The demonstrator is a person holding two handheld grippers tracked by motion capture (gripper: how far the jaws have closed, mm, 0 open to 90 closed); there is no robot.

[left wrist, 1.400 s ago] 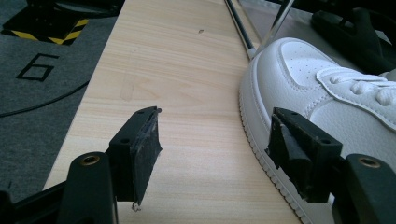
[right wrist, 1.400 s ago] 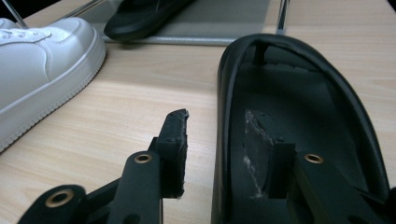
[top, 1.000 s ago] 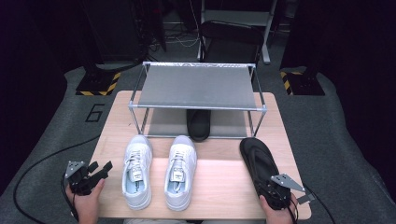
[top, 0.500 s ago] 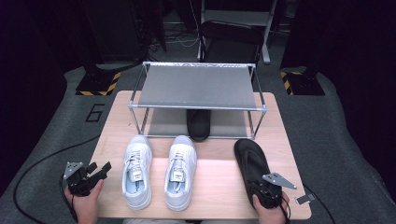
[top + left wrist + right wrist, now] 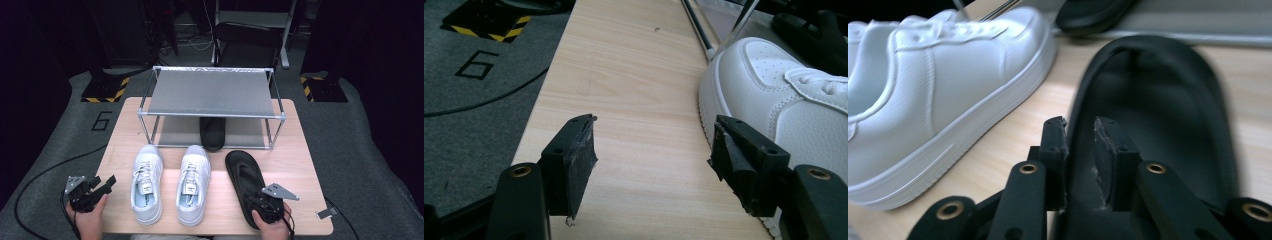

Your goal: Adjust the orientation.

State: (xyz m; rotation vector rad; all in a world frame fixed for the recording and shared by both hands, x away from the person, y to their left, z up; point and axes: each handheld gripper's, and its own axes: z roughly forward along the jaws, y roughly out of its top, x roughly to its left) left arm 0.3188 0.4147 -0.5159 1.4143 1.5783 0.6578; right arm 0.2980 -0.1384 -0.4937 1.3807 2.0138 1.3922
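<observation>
A black slipper [image 5: 243, 172] lies on the wooden table [image 5: 300, 160], just right of two white sneakers [image 5: 146, 184] [image 5: 194, 182]. My right gripper [image 5: 261, 198] is shut on the slipper's heel rim at the front edge. In the right gripper view the jaws pinch that rim of the black slipper [image 5: 1163, 100], with a white sneaker [image 5: 948, 85] close on the left. My left gripper [image 5: 105, 186] stands open at the table's front left corner. In the left gripper view its jaws [image 5: 654, 145] frame bare wood, with the white sneaker [image 5: 784, 100] at the right jaw.
A metal two-tier rack [image 5: 212, 92] stands at the back of the table. A second black slipper [image 5: 212, 132] sits on its lower level, toe pointing forward. A chair and dark equipment stand behind the table. Cables trail on the grey floor at left.
My right gripper has slid the black slipper leftward, closer to the white sneakers. The left gripper has stayed where it was, open.
</observation>
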